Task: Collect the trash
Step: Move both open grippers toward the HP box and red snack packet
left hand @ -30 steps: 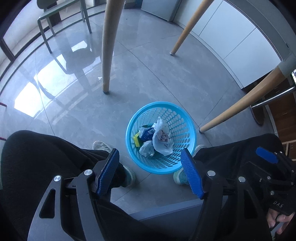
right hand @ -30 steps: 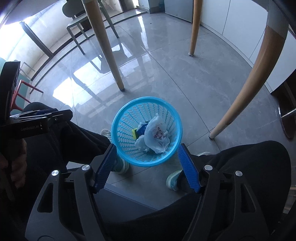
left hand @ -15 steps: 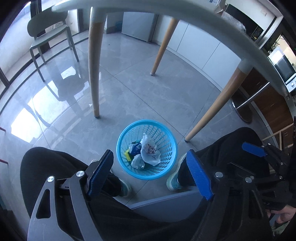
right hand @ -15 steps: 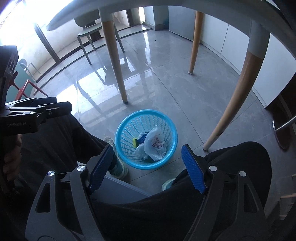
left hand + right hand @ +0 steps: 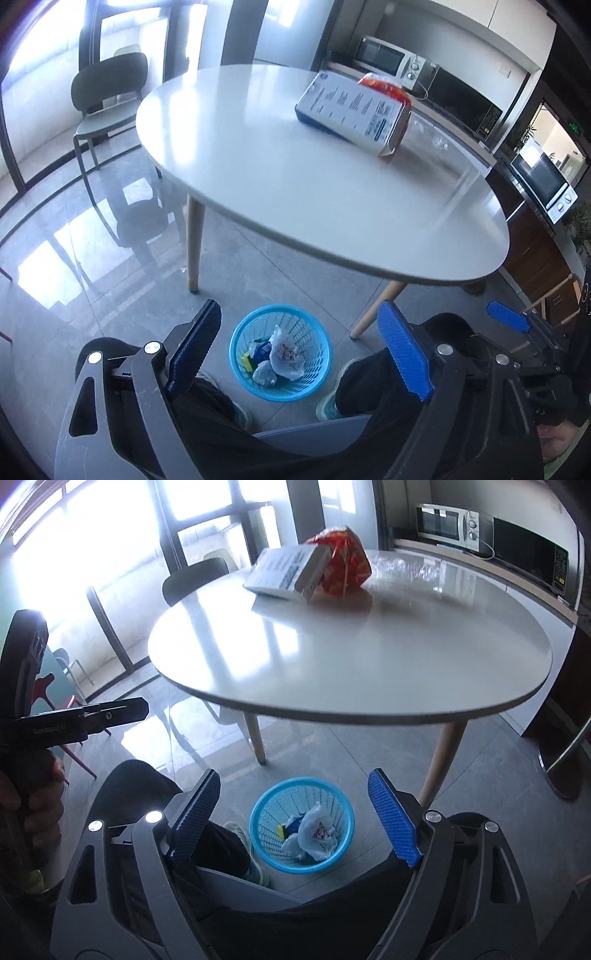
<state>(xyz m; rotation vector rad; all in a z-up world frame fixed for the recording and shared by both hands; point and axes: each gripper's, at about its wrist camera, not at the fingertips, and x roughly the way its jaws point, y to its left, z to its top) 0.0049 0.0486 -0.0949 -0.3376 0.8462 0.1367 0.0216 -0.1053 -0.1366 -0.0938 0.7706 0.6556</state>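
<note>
A blue basket (image 5: 312,382) (image 5: 266,808) stands on the floor between the person's feet, holding crumpled white bags and other trash. On the white round table (image 5: 295,177) (image 5: 369,646) lie a white and blue box (image 5: 351,105) (image 5: 284,572), a red-orange bag (image 5: 388,88) (image 5: 345,559) behind it and clear plastic wrap (image 5: 432,133) (image 5: 406,566). My left gripper (image 5: 297,350) is open and empty, high above the basket. My right gripper (image 5: 291,816) is open and empty too, beside it.
Wooden table legs (image 5: 194,236) (image 5: 441,760) stand near the basket. A dark chair (image 5: 107,96) stands beyond the table by the windows. Microwaves (image 5: 388,61) sit on a counter at the back right. The person's knees flank the basket.
Both grippers have risen and tilted up from below the table edge, so the tabletop and its box, bag and wrap have come into view. The basket looks smaller and lower.
</note>
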